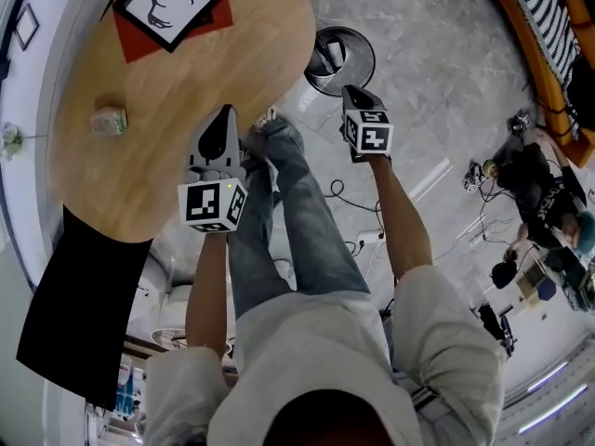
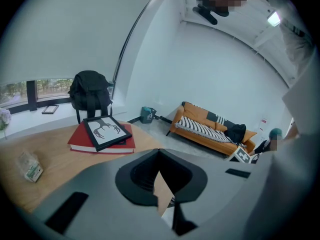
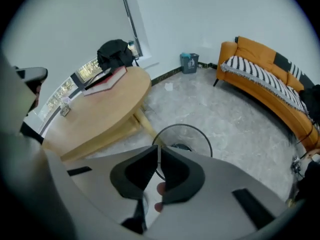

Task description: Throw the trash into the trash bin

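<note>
A small crumpled wrapper (image 1: pixel 109 119) lies on the round wooden table (image 1: pixel 186 91); it also shows low on the left in the left gripper view (image 2: pixel 30 166) and far off in the right gripper view (image 3: pixel 65 109). A round wire trash bin (image 1: pixel 370 56) stands on the floor beside the table, with pale bits inside. My right gripper (image 1: pixel 351 91) hangs over the bin's near rim (image 3: pixel 200 134), jaws shut and empty (image 3: pixel 159 147). My left gripper (image 1: pixel 224 111) is held over the table's near edge, well right of the wrapper, jaws shut with nothing in them (image 2: pixel 159 152).
A framed antler picture (image 2: pixel 105 131) rests on a red book (image 2: pixel 80 140) at the table's far side, with a black backpack (image 2: pixel 90 91) behind. An orange sofa (image 3: pixel 270 89) lines the wall. Cables and a seated person (image 1: pixel 544 203) are at the right. My legs (image 1: pixel 297 221) stand between table and bin.
</note>
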Available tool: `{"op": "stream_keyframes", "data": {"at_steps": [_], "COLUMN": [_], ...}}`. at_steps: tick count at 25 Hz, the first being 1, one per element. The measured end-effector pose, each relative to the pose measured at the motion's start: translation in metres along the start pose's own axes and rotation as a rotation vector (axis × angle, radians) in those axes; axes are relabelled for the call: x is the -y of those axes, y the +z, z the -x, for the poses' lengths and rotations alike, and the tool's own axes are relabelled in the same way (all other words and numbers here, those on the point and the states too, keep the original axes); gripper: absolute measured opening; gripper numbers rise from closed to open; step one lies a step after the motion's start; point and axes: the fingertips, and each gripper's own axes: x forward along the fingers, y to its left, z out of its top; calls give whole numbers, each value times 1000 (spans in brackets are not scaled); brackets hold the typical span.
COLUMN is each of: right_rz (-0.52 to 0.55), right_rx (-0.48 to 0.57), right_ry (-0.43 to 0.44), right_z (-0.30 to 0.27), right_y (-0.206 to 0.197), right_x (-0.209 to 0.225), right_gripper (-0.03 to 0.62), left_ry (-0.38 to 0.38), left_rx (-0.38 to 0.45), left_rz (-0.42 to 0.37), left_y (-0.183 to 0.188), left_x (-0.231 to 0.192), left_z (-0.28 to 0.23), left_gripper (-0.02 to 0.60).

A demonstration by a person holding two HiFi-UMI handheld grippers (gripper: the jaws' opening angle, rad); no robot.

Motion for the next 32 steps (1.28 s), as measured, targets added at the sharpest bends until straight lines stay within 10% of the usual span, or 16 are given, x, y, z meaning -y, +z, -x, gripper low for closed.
{"op": "stream_keyframes", "data": {"at_steps": [11,32], "right_rz": [107,590], "right_rx": [268,241], "right_ry": [117,484], "right_z": [88,56], "right_y": [59,107], "right_x": [-90,-345], "right_gripper": [29,29], "left_ry": [92,529], "left_rx": [58,221], "left_rz": [59,296], "left_y": [2,-42], "left_x": [-31,-174], "left_z": [28,200], "left_gripper": [18,18]}}
